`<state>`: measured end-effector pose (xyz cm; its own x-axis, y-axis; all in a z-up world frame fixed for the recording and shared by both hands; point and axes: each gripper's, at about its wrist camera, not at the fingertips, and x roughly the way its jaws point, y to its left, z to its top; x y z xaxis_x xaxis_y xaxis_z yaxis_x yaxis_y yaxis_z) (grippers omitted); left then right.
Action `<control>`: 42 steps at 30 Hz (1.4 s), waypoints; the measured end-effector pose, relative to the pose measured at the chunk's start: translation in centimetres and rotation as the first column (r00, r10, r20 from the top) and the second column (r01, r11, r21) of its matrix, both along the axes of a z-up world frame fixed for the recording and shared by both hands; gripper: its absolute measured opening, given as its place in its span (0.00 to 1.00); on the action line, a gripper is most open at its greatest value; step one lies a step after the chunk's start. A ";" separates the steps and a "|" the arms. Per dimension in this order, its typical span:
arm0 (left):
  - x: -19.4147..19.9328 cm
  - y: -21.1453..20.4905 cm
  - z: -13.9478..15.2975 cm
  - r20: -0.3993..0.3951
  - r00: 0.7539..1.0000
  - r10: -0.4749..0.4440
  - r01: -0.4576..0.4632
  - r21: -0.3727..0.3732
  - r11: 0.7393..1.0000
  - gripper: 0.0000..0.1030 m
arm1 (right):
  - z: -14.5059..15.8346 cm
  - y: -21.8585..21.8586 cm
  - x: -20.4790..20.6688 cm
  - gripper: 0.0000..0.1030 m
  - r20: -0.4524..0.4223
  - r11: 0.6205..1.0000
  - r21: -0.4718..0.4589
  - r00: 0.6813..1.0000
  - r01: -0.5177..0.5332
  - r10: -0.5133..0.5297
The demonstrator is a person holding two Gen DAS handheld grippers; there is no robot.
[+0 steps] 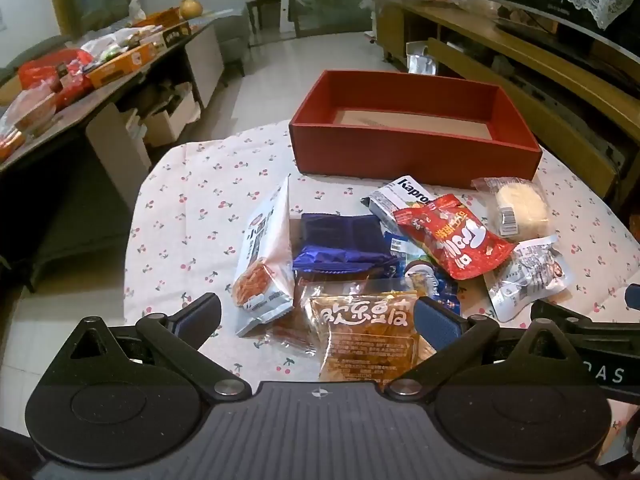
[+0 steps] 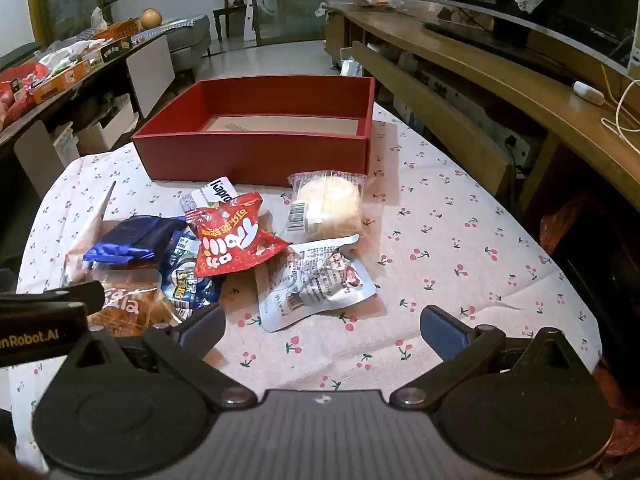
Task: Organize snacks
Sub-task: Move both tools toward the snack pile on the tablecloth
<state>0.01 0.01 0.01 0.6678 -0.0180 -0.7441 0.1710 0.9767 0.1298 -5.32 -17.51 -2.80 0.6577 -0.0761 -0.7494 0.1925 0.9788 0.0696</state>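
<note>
An open red box (image 1: 412, 154) (image 2: 256, 152), with nothing in it, stands at the far side of the cherry-print table (image 1: 192, 200) (image 2: 460, 248). A pile of snack packets lies in front of it: a white chip bag (image 1: 266, 256), a blue wrapper (image 1: 340, 242) (image 2: 132, 240), a red packet (image 1: 452, 236) (image 2: 236, 240), a round pastry (image 1: 520, 208) (image 2: 328, 204), a silver pouch (image 1: 528, 274) (image 2: 316, 280) and an orange clear packet (image 1: 366, 336) (image 2: 128, 304). My left gripper (image 1: 318, 320) is open over the orange packet. My right gripper (image 2: 322, 330) is open above bare cloth near the silver pouch.
A long dark table (image 1: 80, 76) (image 2: 60, 68) cluttered with boxes and bags stands on the left. A wooden TV bench (image 1: 540, 52) (image 2: 500, 80) runs along the right. Tiled floor lies beyond the box.
</note>
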 end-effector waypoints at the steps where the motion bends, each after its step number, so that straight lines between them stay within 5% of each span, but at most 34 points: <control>1: 0.0 0.0 0.0 -0.002 1.000 -0.005 0.005 0.001 1.000 1.00 | 0.0 0.0 0.0 1.00 0.000 1.000 0.000 1.000 0.001 -0.001; 42: -0.2 0.1 -0.9 -0.048 0.999 -0.016 0.016 0.003 1.000 1.00 | -0.6 0.4 0.3 1.00 -0.053 1.000 -0.019 0.998 -0.024 0.023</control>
